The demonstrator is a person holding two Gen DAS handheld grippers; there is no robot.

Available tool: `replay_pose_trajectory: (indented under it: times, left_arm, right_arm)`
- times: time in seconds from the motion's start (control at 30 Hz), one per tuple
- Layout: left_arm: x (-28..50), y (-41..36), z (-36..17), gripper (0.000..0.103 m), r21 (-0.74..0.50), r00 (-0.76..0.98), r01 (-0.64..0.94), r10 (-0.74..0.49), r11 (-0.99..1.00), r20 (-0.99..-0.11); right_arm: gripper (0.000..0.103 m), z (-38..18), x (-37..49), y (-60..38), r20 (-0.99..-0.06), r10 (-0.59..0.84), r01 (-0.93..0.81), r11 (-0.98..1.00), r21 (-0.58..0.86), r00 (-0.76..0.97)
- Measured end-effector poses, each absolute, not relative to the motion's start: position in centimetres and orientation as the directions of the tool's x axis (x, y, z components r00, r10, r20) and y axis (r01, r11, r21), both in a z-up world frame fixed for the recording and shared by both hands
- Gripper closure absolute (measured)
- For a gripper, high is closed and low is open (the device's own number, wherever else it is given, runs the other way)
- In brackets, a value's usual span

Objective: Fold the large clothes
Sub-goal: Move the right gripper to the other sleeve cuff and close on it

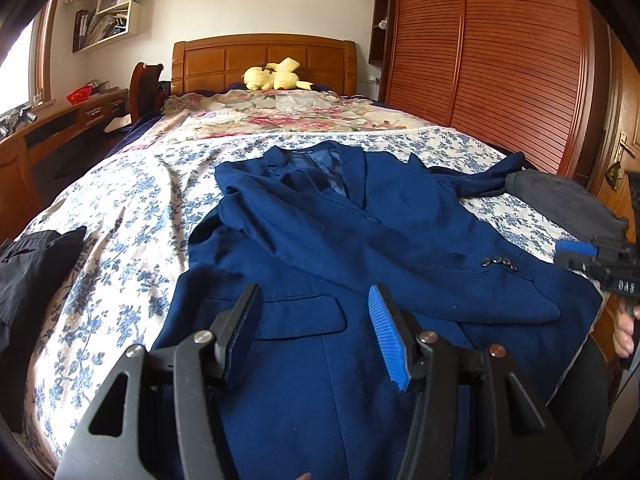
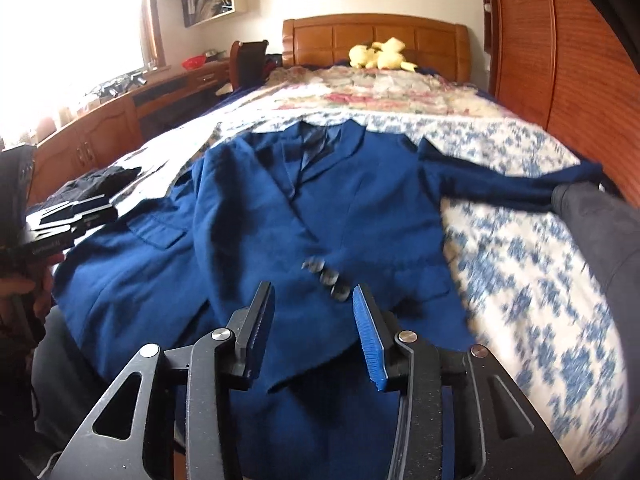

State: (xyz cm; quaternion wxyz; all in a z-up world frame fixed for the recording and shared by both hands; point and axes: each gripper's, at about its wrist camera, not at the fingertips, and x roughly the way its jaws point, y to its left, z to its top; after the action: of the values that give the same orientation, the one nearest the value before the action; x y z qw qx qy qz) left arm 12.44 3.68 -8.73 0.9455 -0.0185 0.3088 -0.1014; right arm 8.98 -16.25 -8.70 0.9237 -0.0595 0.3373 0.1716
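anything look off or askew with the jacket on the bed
The navy blue suit jacket lies lopsided: one sleeve is folded across its front, while the other sleeve still trails sideways over the blue floral bedspread.

Both wrist views low over the bed's [image 1: 120,208] foot, headboard-facing, right perhaps nearer.

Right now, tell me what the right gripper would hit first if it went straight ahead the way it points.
Most likely the blue jacket. The right gripper is open and empty, aimed along the bed over the folded sleeve, near its cuff buttons. The view is blurred, so depth is uncertain.
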Motion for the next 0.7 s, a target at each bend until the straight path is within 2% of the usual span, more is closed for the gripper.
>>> replay_pose_trajectory:
  times: [0.13, 0.27, 0.4, 0.6, 0.63, 0.7]
  left_arm:
    - [13.7, 2.8, -8.5, 0.049, -0.079, 0.788, 0.201, -0.210, 0.976, -0.579]
    - [15.6, 1.4, -8.5, 0.049, -0.062, 0.785, 0.232, -0.224, 0.971, -0.578]
    - [17.8, 0.2, -8.3, 0.049, -0.056, 0.783, 0.259, -0.244, 0.964, -0.572]
    - [20.9, -1.3, -8.7, 0.049, -0.052, 0.784, 0.282, -0.262, 0.958, -0.563]
    - [21.2, -1.4, -8.8, 0.049, -0.051, 0.785, 0.283, -0.262, 0.958, -0.561]
    - [21.8, -1.6, -9.3, 0.049, -0.052, 0.786, 0.286, -0.265, 0.957, -0.558]
  right_arm:
    - [0.062, -8.8, 11.7, -16.4, -0.642, 0.237, -0.347, 0.937, -0.048, 0.729]
    - [0.061, -10.9, 14.7, -16.8, -0.682, 0.215, -0.350, 0.934, -0.064, 0.699]
    - [0.061, -13.7, 16.9, -17.3, -0.751, 0.227, -0.358, 0.934, -0.013, 0.620]
    - [0.061, -14.9, 16.7, -17.8, -0.780, 0.275, -0.391, 0.919, 0.043, 0.562]
    - [0.062, -14.9, 16.6, -17.8, -0.780, 0.282, -0.397, 0.917, 0.048, 0.558]
    - [0.073, -14.8, 16.3, -17.7, -0.778, 0.295, -0.418, 0.907, 0.045, 0.555]
